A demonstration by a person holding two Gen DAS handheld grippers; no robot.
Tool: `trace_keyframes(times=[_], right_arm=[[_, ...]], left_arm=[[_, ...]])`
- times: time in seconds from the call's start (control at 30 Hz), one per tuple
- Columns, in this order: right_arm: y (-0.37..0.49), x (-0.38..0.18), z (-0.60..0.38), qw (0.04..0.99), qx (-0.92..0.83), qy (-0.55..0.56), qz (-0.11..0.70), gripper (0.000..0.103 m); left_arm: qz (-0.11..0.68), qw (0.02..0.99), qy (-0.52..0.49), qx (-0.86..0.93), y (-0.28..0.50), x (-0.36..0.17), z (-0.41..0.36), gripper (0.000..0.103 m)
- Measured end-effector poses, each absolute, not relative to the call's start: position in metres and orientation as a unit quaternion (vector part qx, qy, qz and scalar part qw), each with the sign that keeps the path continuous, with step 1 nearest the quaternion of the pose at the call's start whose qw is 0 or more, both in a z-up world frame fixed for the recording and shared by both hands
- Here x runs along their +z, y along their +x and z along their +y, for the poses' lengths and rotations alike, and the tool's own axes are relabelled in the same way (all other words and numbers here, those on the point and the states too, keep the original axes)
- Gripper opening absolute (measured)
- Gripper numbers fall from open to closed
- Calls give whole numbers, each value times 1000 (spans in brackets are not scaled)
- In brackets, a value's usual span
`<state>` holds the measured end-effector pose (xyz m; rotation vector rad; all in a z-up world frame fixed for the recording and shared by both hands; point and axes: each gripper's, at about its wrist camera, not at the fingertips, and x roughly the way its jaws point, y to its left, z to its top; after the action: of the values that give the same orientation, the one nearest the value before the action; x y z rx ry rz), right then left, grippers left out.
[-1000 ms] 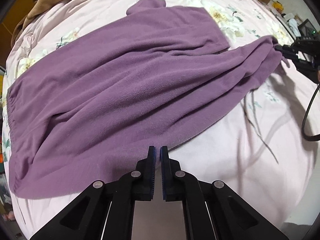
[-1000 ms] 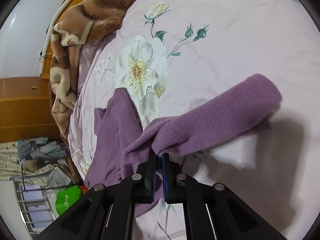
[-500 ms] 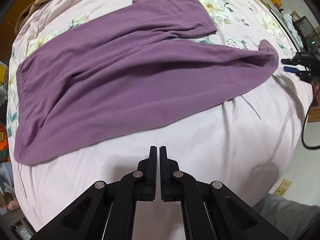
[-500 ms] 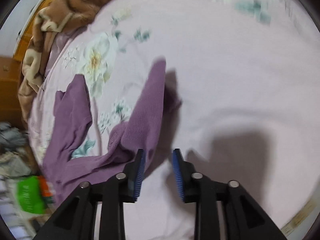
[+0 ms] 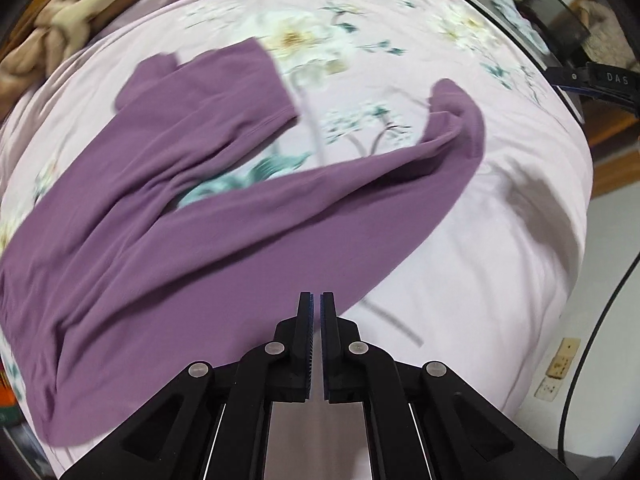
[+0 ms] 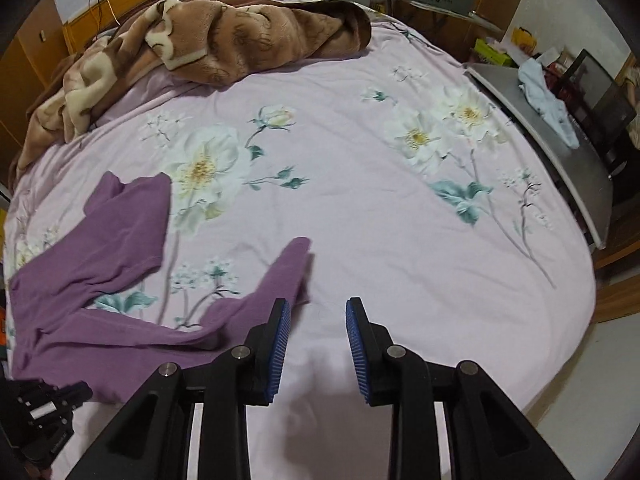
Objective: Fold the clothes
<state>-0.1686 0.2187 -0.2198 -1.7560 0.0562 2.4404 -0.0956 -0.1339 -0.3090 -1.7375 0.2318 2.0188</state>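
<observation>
Purple trousers point(image 5: 224, 240) lie spread on the floral bedsheet point(image 6: 360, 208), legs splayed apart in a V, flat but unfolded; I judge the folding barely begun, every fold remaining. My left claw point(image 5: 315, 308) hangs pressed closed on nothing, just over the near leg's edge, the waistband off to its left. My right claw point(image 6: 316, 320) gapes wide and empty, the near leg's cuff point(image 6: 296, 252) lying just beyond its left finger. Beyond the trousers, a brown blanket point(image 6: 224, 44) sits bunched.
</observation>
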Motion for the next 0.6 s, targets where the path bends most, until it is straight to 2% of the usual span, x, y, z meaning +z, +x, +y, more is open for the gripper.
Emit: trace_keyframes(times=[0.43,0.53,0.6], right_arm=[[-170,-229,241,68,804,-591,9,31],[-172,-233,242,63,801,-595,11,31],[-174,-237,243,58,800,-598,14,31]], left_arm=[[100,241,-637,726,-130,-317,-79,5],[101,241,-637,725,-130,-318,-76,10],[103,244,-636,725,-132,-319,-72,18]])
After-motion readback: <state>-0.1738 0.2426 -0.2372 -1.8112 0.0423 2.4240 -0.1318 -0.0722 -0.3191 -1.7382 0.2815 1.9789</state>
